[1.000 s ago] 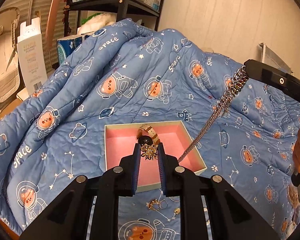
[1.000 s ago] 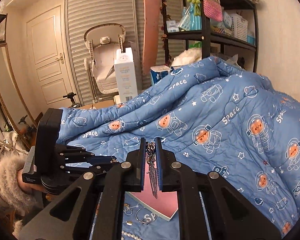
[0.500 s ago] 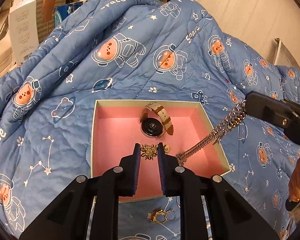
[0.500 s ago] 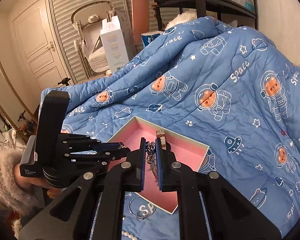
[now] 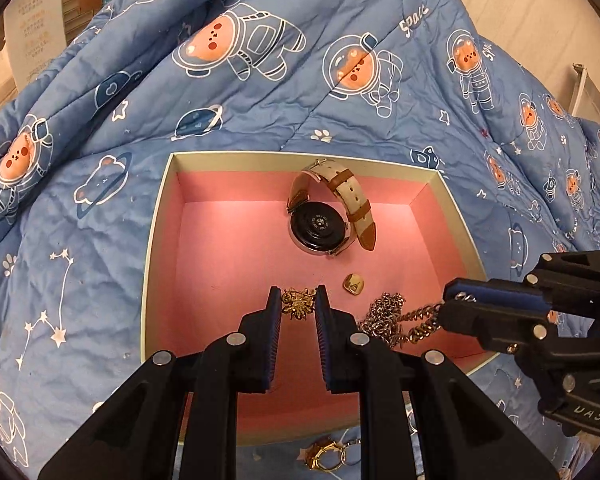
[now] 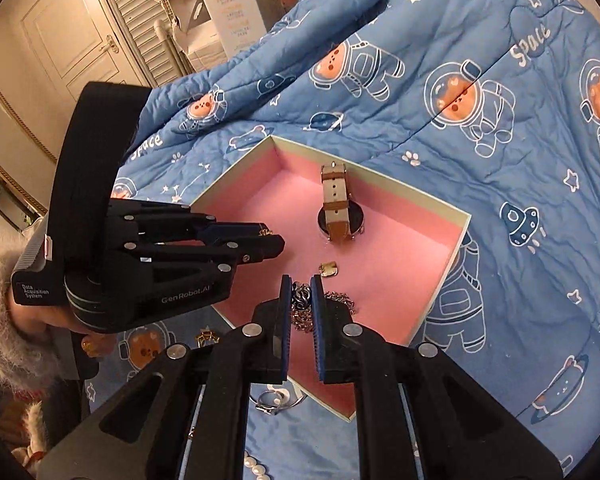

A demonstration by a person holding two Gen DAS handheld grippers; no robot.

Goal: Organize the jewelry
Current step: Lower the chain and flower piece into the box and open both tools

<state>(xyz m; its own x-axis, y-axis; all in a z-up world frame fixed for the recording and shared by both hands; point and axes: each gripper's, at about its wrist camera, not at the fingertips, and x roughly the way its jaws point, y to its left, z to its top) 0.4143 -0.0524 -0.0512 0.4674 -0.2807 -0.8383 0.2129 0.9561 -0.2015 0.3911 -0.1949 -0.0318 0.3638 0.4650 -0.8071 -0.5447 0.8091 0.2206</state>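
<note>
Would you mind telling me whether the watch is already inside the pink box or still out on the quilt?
Inside. The watch lies on the pink box's floor near its far wall, face down.

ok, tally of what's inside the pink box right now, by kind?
Watch: 1
Silver chain, end in the right claw: 1
Gold charm piece, in the left claw: 1
Small gold item: 1
Total: 4, all within the pink box
</note>
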